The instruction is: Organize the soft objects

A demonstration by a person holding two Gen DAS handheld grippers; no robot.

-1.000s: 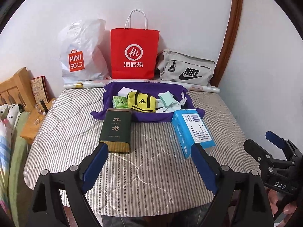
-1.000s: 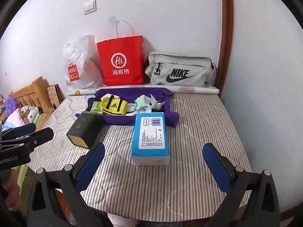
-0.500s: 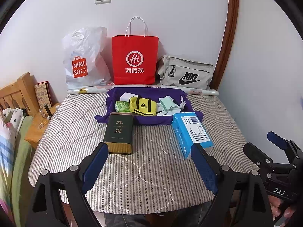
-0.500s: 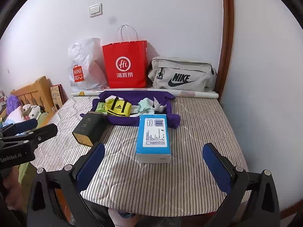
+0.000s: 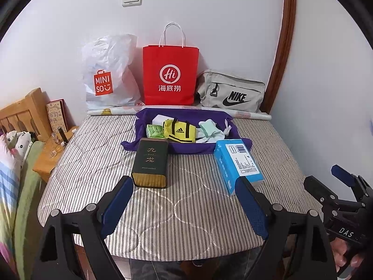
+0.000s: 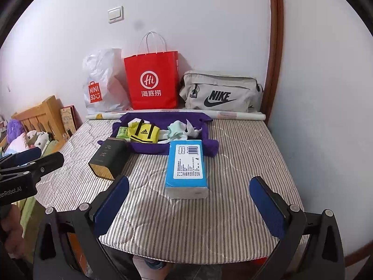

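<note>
1. Left hand-held gripper point(image 5: 184, 197): jaws spread wide, nothing between them. It hangs above the near edge of the striped mattress point(image 5: 177, 210).
2. Right hand-held gripper point(image 6: 190, 198): jaws likewise spread wide and empty, above the same near edge, to the right of the left unit.
3. Purple cloth point(image 5: 186, 148): lies at the far side of the mattress, well ahead of both grippers. On it, left to right: a green pack point(image 5: 154, 131), a yellow pouch point(image 5: 179, 131) (Adidas logo) and pale socks point(image 5: 211, 129), all close together.
4. Dark tin point(image 5: 151, 163): lies flat just in front of the cloth, its near end just beyond the left gripper's left finger.
5. Blue box point(image 6: 186, 165): lies flat in front of the cloth's right corner, directly ahead of the right gripper and between the lines of its fingers, not touching them.
6. Against the wall behind the cloth: a white bag point(image 5: 107, 74), a red bag point(image 5: 170, 74) and a grey Nike bag point(image 5: 230, 92).
</note>
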